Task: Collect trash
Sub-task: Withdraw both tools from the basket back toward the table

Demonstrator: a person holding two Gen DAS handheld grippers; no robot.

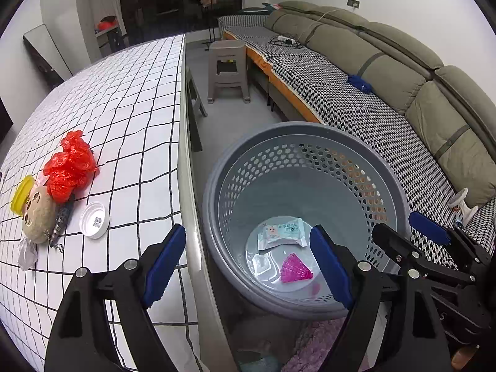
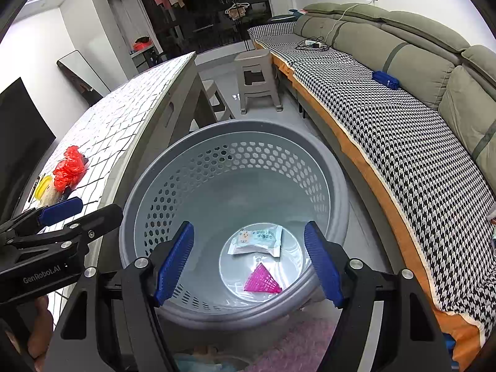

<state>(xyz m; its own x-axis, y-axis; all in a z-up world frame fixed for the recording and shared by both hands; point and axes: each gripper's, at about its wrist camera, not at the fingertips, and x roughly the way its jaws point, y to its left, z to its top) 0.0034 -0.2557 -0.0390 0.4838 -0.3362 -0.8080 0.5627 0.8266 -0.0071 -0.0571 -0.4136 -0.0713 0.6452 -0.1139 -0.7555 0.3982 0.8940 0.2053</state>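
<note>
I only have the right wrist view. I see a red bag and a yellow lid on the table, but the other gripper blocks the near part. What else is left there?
Observer: A white lid with a printed code lies near the edge of the table, ahead of the open left gripper.
Operator: What is the pale thing by the yellow lid?
Observer: A beige pouch printed with faces. It lies against the yellow lid and below the red bag.
Operator: Anything smaller?
Observer: A clear plastic scrap lies at the pouch's near end.
</note>
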